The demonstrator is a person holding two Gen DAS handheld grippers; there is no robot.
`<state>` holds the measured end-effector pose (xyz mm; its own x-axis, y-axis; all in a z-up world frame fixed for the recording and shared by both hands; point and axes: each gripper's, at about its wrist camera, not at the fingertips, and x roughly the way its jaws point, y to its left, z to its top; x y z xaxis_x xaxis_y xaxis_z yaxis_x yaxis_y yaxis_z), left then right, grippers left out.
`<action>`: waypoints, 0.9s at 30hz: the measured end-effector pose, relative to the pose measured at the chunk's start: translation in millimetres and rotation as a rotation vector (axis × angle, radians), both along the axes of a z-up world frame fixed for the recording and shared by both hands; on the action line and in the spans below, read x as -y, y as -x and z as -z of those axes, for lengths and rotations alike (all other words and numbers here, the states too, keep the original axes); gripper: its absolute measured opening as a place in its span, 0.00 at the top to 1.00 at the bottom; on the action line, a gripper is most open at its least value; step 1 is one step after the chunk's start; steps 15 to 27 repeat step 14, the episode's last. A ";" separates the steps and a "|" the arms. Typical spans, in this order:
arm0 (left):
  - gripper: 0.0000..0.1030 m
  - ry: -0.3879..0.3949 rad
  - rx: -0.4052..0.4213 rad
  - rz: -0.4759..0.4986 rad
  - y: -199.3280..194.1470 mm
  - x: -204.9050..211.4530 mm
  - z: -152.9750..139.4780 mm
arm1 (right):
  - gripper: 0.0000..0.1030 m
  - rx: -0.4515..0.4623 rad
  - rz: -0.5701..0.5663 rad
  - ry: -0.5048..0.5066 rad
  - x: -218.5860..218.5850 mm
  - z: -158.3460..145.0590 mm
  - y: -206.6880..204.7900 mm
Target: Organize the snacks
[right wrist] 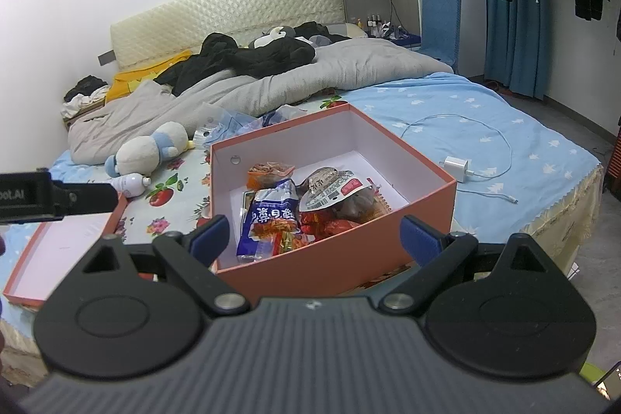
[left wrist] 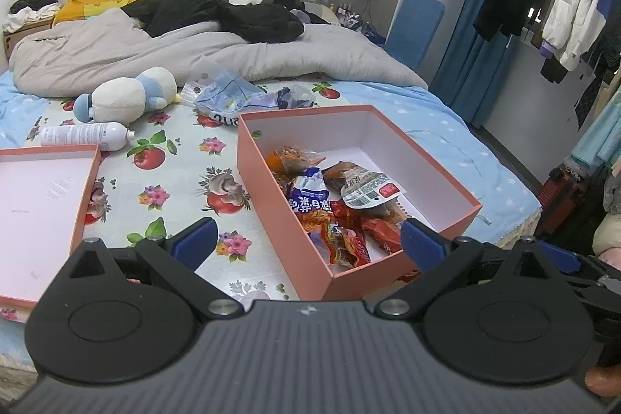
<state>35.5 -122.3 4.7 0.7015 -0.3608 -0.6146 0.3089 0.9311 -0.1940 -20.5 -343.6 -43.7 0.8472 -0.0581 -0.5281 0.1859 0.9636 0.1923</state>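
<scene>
An orange box (left wrist: 268, 181) (right wrist: 407, 247) sits on the bed and holds several snack packets: a blue-and-white packet (left wrist: 308, 196) (right wrist: 273, 216), a round white-lidded pack (left wrist: 368, 191) (right wrist: 333, 189), an orange bag (left wrist: 289, 158) (right wrist: 269, 171) and red packets (left wrist: 345, 239) (right wrist: 330, 224). Its orange lid (left wrist: 42, 212) (right wrist: 58, 251) lies upside down to the left. My left gripper (left wrist: 308, 239) is open above the box's near end, holding nothing. My right gripper (right wrist: 314, 235) is open too, straddling the box's near wall. Part of the left gripper's body (right wrist: 54, 198) shows at the left of the right wrist view.
Behind the box lie an empty blue-and-clear plastic bag (left wrist: 240, 96) (right wrist: 233, 127), a plush toy (left wrist: 128, 96) (right wrist: 151, 146) and a white bottle (left wrist: 85, 136) (right wrist: 132, 183). A white charger and cable (right wrist: 458, 165) lie right of the box. A grey duvet (left wrist: 155, 53) covers the far half of the bed.
</scene>
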 end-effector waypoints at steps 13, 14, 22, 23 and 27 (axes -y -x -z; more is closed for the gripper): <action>0.01 0.005 0.001 0.003 -0.3 0.9 -0.3 | 0.07 0.007 0.009 -0.002 1.8 -1.8 1.5; 0.01 0.006 0.001 0.003 -0.2 0.7 -0.2 | 0.07 0.008 0.008 -0.003 2.0 -1.8 1.7; 0.01 0.006 0.001 0.003 -0.2 0.7 -0.2 | 0.07 0.008 0.008 -0.003 2.0 -1.8 1.7; 0.01 0.006 0.001 0.003 -0.2 0.7 -0.2 | 0.07 0.008 0.008 -0.003 2.0 -1.8 1.7; 0.01 0.006 0.001 0.003 -0.2 0.7 -0.2 | 0.07 0.008 0.008 -0.003 2.0 -1.8 1.7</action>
